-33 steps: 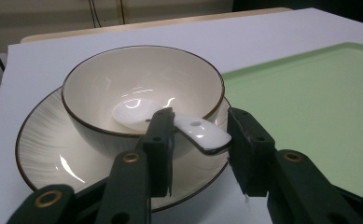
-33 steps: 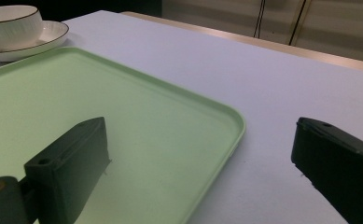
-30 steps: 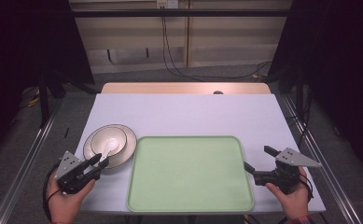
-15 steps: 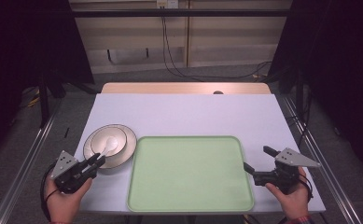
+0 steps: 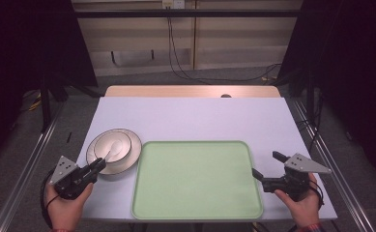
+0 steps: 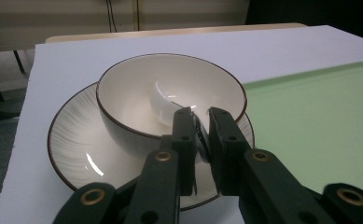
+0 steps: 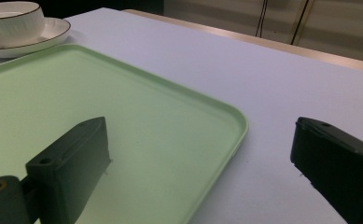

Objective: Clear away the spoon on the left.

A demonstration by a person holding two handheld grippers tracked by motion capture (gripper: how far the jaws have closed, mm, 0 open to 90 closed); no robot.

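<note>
Left gripper: I hold it at the table's front left corner, its black jaws pointing toward the bowl and nearly together, pinching the near end of the white spoon's handle where it sticks out over the bowl's near rim.
Spoon: white, lying inside the bowl, its handle end between my left fingers (the very tip is hidden by them).
Bowl: cream with a dark rim line, sitting on the plate.
Plate: cream, ribbed, dark-edged, on the left side of the table, just beside the tray's left edge; I cannot tell whether they touch.
Tray: pale green, rounded corners, bare, at the middle of the table's front edge.
Right gripper: in my right hand near the table's front right corner, jaws spread wide and holding nothing; one finger hangs over the tray's right edge, the other over the bare table beside it.
Table: pale lilac top (a wooden strip shows along the far edge).
</note>
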